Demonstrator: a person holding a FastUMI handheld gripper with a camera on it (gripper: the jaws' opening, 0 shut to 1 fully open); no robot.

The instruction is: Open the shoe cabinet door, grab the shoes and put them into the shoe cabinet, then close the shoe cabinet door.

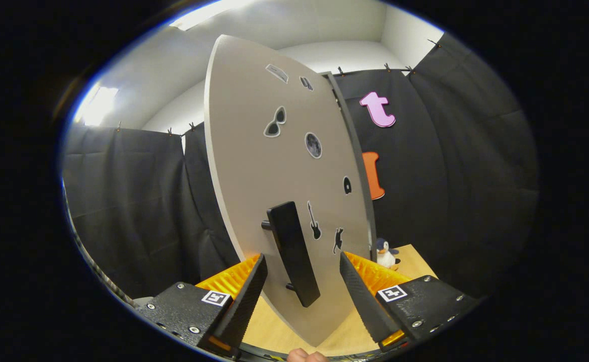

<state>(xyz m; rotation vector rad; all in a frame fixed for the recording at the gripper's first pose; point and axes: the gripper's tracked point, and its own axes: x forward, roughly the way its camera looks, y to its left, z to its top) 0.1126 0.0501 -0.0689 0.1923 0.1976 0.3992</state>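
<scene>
The grey shoe cabinet door [274, 166] stands right in front of me, swung partly out from the cabinet frame [355, 151] and dotted with small stickers. A long black bar handle [293, 254] is mounted on its lower part. My gripper [302, 264] is open, with one finger on each side of the handle. Neither of the fingers [247, 296] touches the bar. No shoes are in sight.
A small penguin toy [386, 253] sits on the wooden tabletop [415, 264] to the right of the door, beyond the right finger. Black cloth walls close the booth on both sides. A fingertip [307, 356] of a person's hand shows below the fingers.
</scene>
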